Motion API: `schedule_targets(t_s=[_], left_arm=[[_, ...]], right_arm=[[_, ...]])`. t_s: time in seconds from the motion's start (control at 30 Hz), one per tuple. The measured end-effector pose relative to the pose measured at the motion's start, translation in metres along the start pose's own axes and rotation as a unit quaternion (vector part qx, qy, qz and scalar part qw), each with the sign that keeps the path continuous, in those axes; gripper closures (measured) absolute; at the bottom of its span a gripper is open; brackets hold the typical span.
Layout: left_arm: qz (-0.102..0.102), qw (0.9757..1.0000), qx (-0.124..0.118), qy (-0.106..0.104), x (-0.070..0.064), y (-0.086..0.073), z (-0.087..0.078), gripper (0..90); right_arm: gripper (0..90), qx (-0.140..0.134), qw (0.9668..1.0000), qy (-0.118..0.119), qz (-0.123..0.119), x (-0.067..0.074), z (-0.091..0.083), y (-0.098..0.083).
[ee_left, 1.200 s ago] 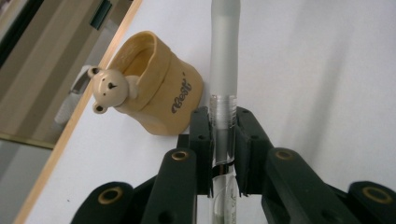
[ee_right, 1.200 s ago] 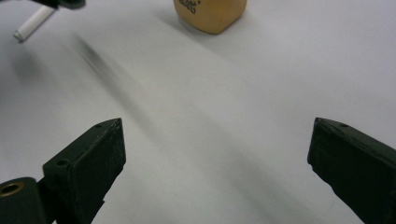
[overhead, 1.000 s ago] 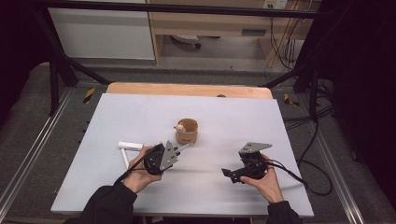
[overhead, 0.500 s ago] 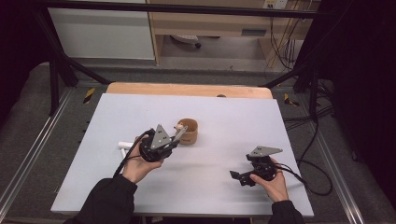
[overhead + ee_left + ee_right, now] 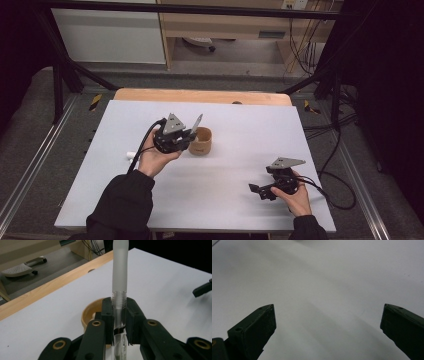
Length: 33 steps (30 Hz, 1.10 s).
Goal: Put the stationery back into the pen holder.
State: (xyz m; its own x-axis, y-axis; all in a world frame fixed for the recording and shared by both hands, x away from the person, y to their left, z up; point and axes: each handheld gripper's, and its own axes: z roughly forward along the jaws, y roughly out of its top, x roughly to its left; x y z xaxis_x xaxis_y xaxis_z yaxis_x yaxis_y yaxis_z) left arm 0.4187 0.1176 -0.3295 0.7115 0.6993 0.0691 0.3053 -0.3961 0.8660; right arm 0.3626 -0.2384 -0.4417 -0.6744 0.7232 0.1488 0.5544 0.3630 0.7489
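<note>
High view: the left claw (image 5: 192, 131) is held above the white desk (image 5: 235, 175), clamped on a slim clear tube (image 5: 196, 123) that slants up and to the right. The tube's tip stands over the near rim of a round wooden cup (image 5: 201, 141), which sits on the desk just right of the claw. A small white object (image 5: 129, 155) lies on the desk left of the person's left hand; what it is cannot be told. The right claw (image 5: 255, 189) rests low near the desk's front right, well apart from the cup, its jaws pointing left.

Left gripper view: both jaws press on the tube (image 5: 119, 277) from either side. The tube runs upright between them, frosted along its upper part, with a ribbed band just above the pads. The wooden cup (image 5: 88, 313) lies directly behind and below the jaws. The tip of the right claw (image 5: 202, 289) shows at the far right edge.

Right gripper view: the two jaws stand wide apart with nothing between them, over bare white desk (image 5: 324, 290).
</note>
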Motion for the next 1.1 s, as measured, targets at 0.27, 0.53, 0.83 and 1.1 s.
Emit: schedule_targets(t_s=[0.27, 0.53, 0.83, 1.1], left_arm=[[-0.010, 0.9999, -0.013, 0.005, 0.003, 0.020, 0.013, 78.5], [-0.012, 0.9997, -0.019, 0.010, 0.003, 0.031, 0.030, 78.5], [-0.018, 0.9994, -0.025, 0.015, 0.005, 0.038, 0.049, 78.5], [-0.019, 0.9993, -0.028, 0.018, 0.005, 0.036, 0.066, 78.5]], right_arm=[[1.1, 0.004, 1.0000, -0.001, 0.002, 0.001, 0.000, 0.000], [1.1, 0.006, 1.0000, -0.002, -0.002, 0.001, 0.001, -0.001], [1.1, 0.009, 1.0000, 0.001, -0.002, 0.001, 0.001, -0.001], [1.3, 0.008, 1.0000, 0.002, -0.003, 0.001, 0.001, -0.001]])
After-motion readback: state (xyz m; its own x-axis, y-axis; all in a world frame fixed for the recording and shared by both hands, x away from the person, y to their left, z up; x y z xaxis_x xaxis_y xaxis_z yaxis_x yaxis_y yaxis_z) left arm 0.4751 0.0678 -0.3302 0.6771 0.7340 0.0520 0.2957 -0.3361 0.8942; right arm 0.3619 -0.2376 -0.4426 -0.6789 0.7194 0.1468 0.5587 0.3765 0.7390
